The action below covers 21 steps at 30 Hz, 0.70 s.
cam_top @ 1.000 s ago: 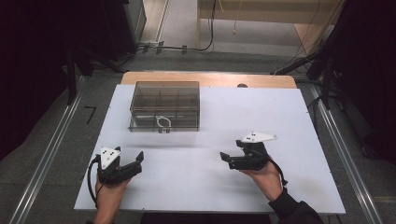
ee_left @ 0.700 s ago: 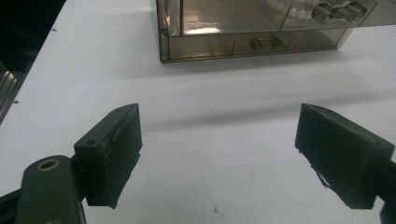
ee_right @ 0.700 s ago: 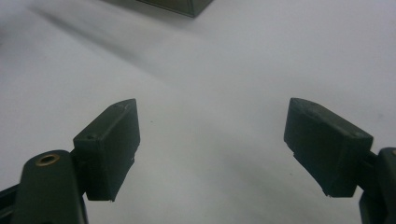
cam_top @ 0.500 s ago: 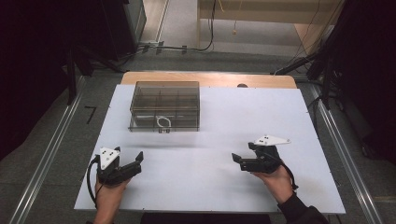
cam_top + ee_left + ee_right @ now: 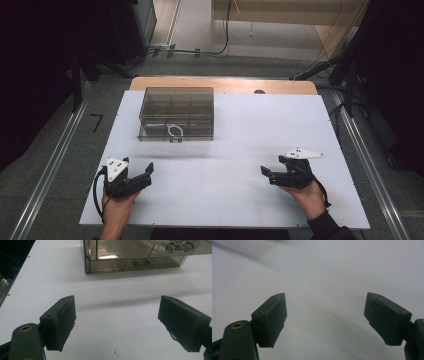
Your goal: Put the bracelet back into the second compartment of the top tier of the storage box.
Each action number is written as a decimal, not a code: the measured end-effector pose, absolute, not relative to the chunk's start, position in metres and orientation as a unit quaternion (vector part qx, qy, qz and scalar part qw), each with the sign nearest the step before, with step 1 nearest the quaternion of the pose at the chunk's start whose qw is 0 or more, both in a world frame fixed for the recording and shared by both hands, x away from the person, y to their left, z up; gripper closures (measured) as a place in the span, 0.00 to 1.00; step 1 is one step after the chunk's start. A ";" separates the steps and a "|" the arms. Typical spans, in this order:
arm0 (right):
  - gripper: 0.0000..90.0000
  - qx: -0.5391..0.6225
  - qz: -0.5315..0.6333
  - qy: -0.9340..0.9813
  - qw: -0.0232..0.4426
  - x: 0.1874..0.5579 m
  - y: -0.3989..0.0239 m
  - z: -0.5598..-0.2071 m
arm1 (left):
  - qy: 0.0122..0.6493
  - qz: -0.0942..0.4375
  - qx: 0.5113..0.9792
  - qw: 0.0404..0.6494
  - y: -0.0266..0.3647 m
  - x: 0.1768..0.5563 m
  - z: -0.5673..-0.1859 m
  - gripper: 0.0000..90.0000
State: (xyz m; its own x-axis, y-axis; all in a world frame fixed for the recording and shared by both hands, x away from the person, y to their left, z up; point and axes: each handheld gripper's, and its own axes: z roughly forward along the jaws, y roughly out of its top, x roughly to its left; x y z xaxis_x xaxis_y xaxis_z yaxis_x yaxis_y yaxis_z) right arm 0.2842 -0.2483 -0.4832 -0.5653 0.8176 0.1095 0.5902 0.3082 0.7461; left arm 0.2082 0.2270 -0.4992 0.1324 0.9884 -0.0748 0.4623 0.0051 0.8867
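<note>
High view, box point(image 5: 176, 114) ahead of left gripper point(image 5: 142, 176), apart, jaws wide.

Left gripper point(image 5: 146, 174): black, grey three-cornered plate, looping black cable.
Right gripper point(image 5: 267, 175): black, same plate.
Right sleeve point(image 5: 332, 231): dark.

The setting was a laboratory recording station. A wooden bench covered by a white sheet point(image 5: 300, 125) stood on grey floor between metal floor rails point(image 5: 45, 175), with black curtains point(image 5: 35, 60) and loose black cables point(image 5: 200, 51) behind.
</note>
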 end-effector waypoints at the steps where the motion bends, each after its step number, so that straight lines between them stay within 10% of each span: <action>1: 0.19 0.445 0.388 0.794 0.147 0.284 -0.251 -0.483 | 0.576 0.318 0.629 0.413 0.227 0.208 -0.499 0.17; 21: 0.19 0.496 0.379 0.764 0.162 0.268 -0.309 -0.488 | 0.576 0.318 0.633 0.408 0.224 0.211 -0.500 0.17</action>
